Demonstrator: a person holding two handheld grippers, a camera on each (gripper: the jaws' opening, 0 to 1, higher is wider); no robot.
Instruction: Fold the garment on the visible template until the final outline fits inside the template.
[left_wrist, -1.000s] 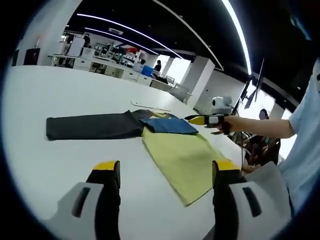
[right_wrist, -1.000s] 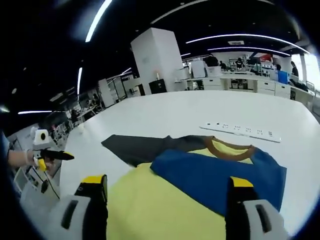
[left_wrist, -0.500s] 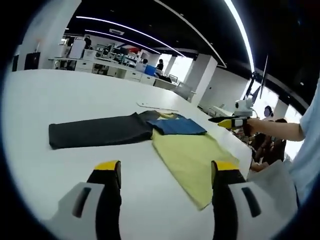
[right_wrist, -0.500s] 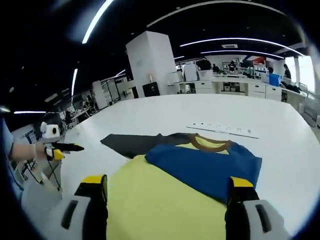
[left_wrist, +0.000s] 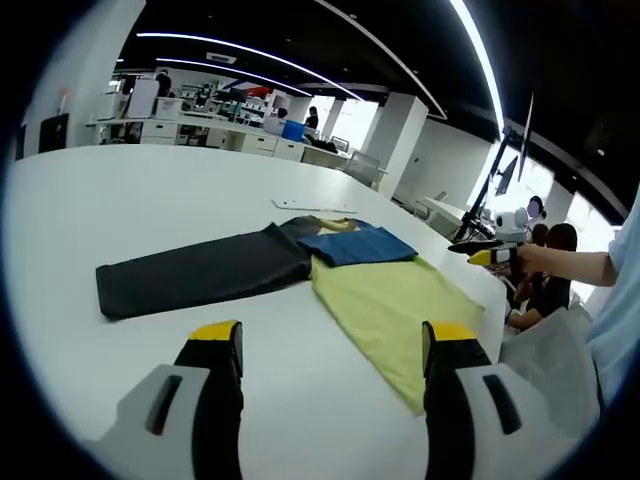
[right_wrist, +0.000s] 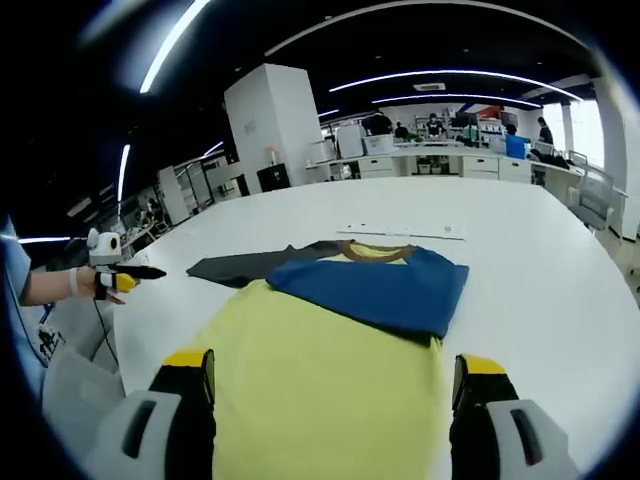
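I held the left gripper (left_wrist: 330, 350) and right gripper (right_wrist: 335, 375) with jaws spread, unloaded, above the table (left_wrist: 120, 200); garment (right_wrist: 330, 350) lay flat.

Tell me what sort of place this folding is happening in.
Probably a large open-plan office or lab: long ceiling light strips, rows of desks with equipment and people at the back, and a big white table holding the garment.
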